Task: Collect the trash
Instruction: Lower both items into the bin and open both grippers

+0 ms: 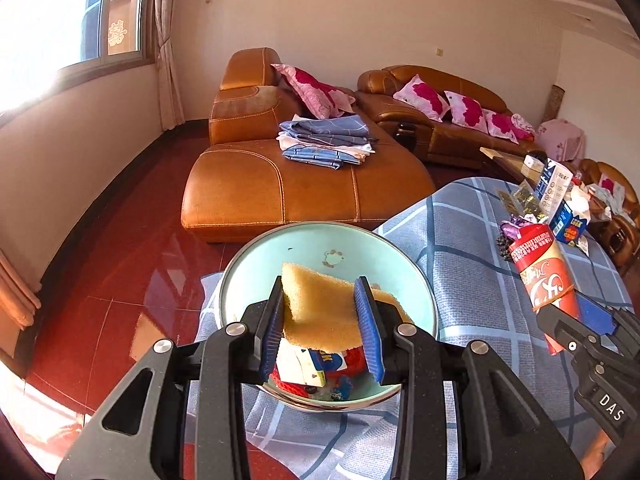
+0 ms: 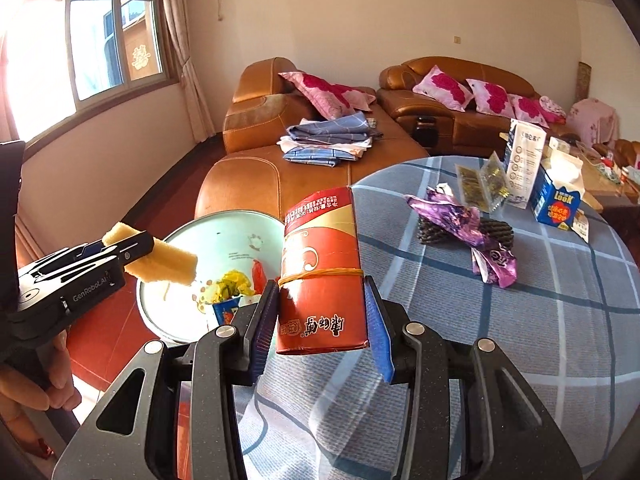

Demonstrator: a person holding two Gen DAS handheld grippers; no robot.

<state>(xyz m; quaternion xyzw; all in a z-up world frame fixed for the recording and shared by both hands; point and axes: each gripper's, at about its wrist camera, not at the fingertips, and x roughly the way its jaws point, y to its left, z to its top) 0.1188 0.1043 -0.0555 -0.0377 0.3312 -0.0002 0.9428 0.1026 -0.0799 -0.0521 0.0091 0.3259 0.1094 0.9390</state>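
Sponge [image 1: 320,312] betw. left hand-held gripper [image 1: 322,332] fingers, over bowl [image 1: 256,256].

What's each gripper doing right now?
Left gripper: shut on yellow foam sponge.
Right gripper: shut on red cardboard carton.

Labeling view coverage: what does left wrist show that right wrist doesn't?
Left wrist only: the blue-and-white packet in the bowl beneath the sponge.

Right wrist only: yellow food scraps in the bowl, and the person's hand on the left gripper's handle.

Both: left gripper shut on the sponge over the bowl, right gripper shut on the red carton, purple wrapper.
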